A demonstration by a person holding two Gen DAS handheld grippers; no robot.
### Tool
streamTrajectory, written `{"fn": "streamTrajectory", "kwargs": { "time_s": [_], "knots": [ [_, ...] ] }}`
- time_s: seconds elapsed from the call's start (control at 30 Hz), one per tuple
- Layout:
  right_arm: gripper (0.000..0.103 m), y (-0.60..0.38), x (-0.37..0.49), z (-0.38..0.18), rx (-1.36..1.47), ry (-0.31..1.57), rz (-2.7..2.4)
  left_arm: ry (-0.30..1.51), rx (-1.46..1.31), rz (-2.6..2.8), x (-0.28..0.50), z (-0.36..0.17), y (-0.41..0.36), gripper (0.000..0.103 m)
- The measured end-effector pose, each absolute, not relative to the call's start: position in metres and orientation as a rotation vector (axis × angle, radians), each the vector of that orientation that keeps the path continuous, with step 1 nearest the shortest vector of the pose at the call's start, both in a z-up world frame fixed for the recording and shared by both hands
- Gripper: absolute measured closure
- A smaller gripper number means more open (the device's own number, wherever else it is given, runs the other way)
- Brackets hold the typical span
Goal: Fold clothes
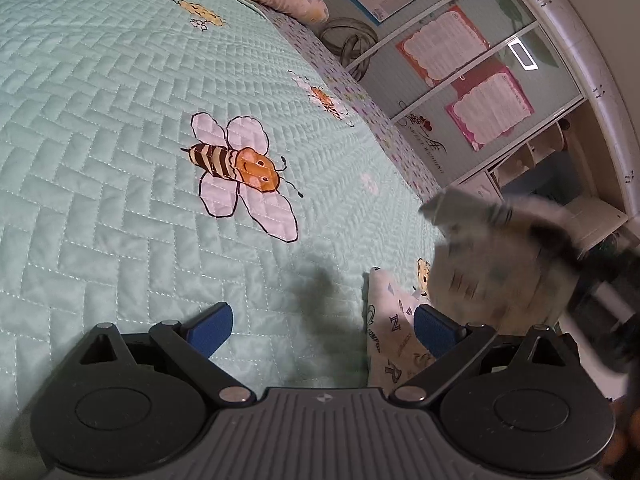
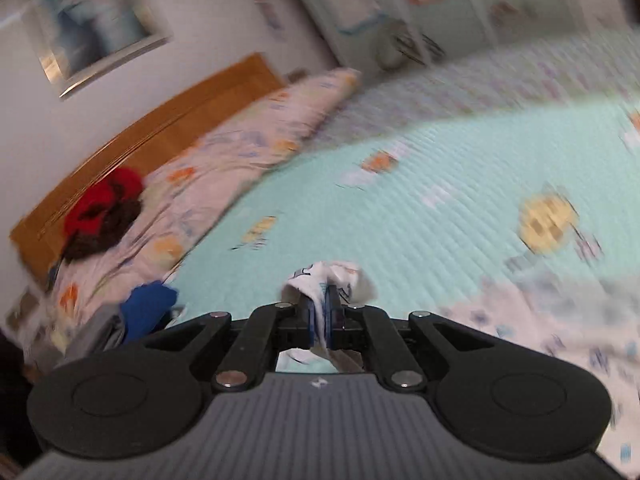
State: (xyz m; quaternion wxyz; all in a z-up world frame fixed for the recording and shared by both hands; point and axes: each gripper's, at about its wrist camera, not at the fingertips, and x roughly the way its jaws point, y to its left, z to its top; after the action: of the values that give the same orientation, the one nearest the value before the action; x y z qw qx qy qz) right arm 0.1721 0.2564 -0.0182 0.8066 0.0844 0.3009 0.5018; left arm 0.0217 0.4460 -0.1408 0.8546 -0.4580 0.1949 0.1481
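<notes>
White printed garment pinched in my right gripper over the mint quilted bedspread.

The mint-green quilted bedspread with bee pictures spreads ahead of both grippers. The white printed cloth garment is bunched between my right gripper's closed blue pads, its rest trailing to the right. My left gripper stands wide open and empty, the garment's edge at its right finger.

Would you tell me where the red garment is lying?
In the right wrist view, the red garment lies far left on the floral bedding, beside the wooden headboard.
</notes>
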Motion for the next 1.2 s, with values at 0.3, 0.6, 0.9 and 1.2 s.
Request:
{"fn": "streamTrajectory", "kwargs": {
  "time_s": [0.3,0.6,0.9,1.2],
  "knots": [
    [0.047,0.367,0.080,0.000,-0.039,0.503,1.315,0.276,-0.974,0.491,-0.010,-0.136,0.483,0.005],
    [0.043,0.201,0.155,-0.041,0.310,0.647,0.916,0.246,-0.990,0.504,-0.017,-0.140,0.494,0.004],
    [0.043,0.152,0.195,-0.121,0.821,0.944,0.830,0.268,-0.969,0.531,-0.013,-0.139,0.490,0.004],
    [0.045,0.179,0.198,-0.083,0.606,0.889,0.933,0.279,-0.959,0.534,-0.012,-0.141,0.491,0.004]
  ]
}}
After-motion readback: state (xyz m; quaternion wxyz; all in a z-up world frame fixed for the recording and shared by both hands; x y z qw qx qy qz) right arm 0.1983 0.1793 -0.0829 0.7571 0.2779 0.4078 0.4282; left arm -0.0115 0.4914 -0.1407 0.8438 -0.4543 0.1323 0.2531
